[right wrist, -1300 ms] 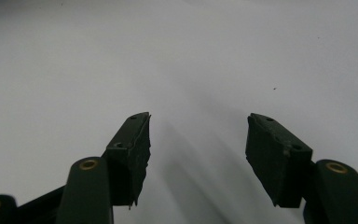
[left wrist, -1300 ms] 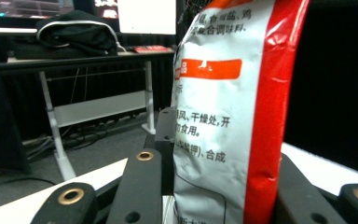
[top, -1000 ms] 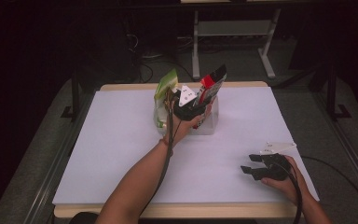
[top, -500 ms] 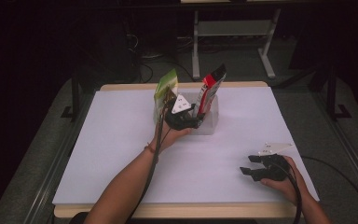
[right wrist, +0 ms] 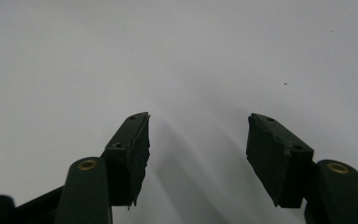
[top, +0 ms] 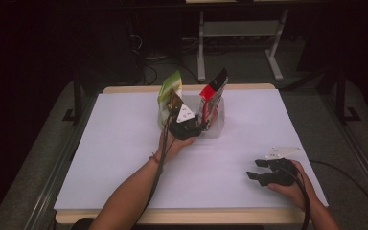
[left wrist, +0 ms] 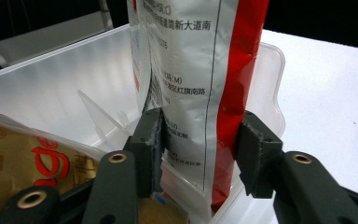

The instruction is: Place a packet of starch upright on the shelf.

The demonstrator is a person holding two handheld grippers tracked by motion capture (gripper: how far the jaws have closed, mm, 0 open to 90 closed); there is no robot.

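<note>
Pouch [left wrist: 200,84], red-and-silver foil — upright in clear bin [left wrist: 51,93] at surface's far middle; light, crinkly, slippery; grip flat lower panel; left tool [left wrist: 200,154] closing in, pads astride it; right tool [right wrist: 198,154] spread, empty

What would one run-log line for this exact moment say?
left gripper: fingers astride red-and-silver pouch standing in clear bin, jaws just closing, not clamped | right gripper: open, nothing between, over white table

Red-and-silver pouch [left wrist: 200,93], upright in clear bin [left wrist: 51,93] (printed back)
</note>
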